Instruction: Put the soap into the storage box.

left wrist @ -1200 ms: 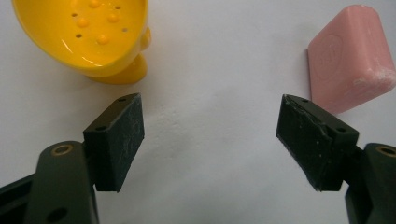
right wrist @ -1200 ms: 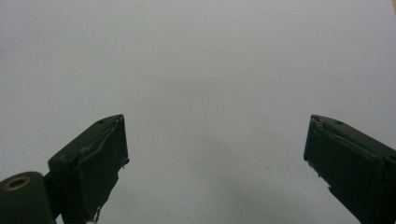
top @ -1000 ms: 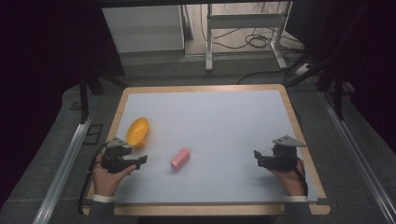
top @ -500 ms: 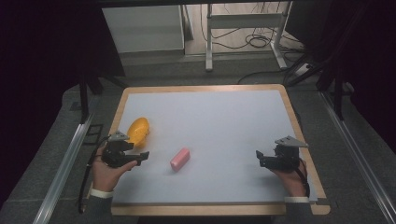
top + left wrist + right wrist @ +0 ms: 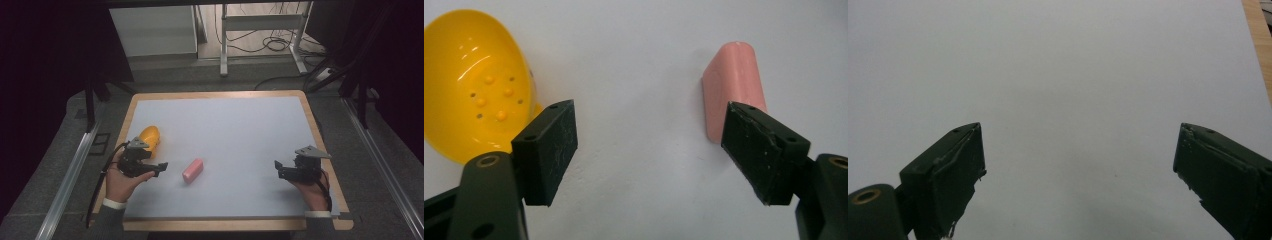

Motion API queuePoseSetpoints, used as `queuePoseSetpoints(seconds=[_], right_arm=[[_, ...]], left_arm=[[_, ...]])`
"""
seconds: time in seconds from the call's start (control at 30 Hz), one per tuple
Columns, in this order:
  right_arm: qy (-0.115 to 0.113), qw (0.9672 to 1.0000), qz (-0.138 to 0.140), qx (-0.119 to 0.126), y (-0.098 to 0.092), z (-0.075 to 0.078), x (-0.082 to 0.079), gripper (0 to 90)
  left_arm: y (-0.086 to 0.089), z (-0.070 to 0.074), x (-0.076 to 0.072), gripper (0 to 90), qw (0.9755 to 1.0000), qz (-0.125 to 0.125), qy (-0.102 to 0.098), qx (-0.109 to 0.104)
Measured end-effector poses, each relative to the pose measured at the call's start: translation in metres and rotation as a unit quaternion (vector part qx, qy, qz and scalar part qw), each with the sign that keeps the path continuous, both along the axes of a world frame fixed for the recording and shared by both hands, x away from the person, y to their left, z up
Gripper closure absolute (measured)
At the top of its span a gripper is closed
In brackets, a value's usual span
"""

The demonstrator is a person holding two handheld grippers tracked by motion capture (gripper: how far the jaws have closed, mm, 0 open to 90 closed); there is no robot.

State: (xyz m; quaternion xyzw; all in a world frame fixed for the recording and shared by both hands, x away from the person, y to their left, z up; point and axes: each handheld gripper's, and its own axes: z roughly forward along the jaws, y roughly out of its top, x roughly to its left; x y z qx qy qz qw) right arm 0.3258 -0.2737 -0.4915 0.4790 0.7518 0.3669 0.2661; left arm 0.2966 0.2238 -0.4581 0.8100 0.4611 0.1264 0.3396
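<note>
Beside the yellow bowl (image 5: 149,136), the left claw (image 5: 159,167) has edged toward the pink block (image 5: 193,169)

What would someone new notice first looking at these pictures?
Probably the bright yellow perforated scoop near the table's left edge, and the pink block lying just right of it on the pale surface. Then the two open grippers: the left gripper beside both things, the right gripper far off over bare table.

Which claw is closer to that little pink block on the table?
The left. The left claw sits open just beside the pink block, nearly reaching it. The right claw is open too, far across the table on the block's other side.
</note>
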Motion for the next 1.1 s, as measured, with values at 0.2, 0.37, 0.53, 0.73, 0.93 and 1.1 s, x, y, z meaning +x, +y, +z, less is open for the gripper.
queuePoseSetpoints(seconds=[0.2,0.37,0.53,0.73,0.93,1.1], right_arm=[[0.000,1.0000,-0.003,-0.004,-0.001,0.000,0.000,6.0],[0.002,1.0000,-0.002,-0.006,0.001,-0.001,0.000,6.1],[0.004,1.0000,0.003,-0.008,0.004,-0.002,0.000,6.1],[0.002,1.0000,0.000,-0.008,0.001,-0.001,-0.001,6.2],[0.002,1.0000,-0.003,-0.007,0.000,-0.001,-0.001,6.1],[0.003,1.0000,-0.004,-0.007,-0.001,-0.001,-0.001,6.1]], left_arm=[[-0.007,-0.001,0.002,22.7,1.0000,-0.005,0.003,-0.003],[-0.013,0.002,0.003,22.9,0.9999,-0.010,-0.001,-0.003],[-0.024,0.004,0.008,22.8,0.9998,-0.017,0.006,0.005],[-0.036,0.002,0.012,24.7,0.9995,-0.020,0.014,0.018],[-0.044,0.001,0.014,24.5,0.9992,-0.026,0.019,0.025],[-0.050,0.003,0.017,23.9,0.9989,-0.029,0.018,0.031]])
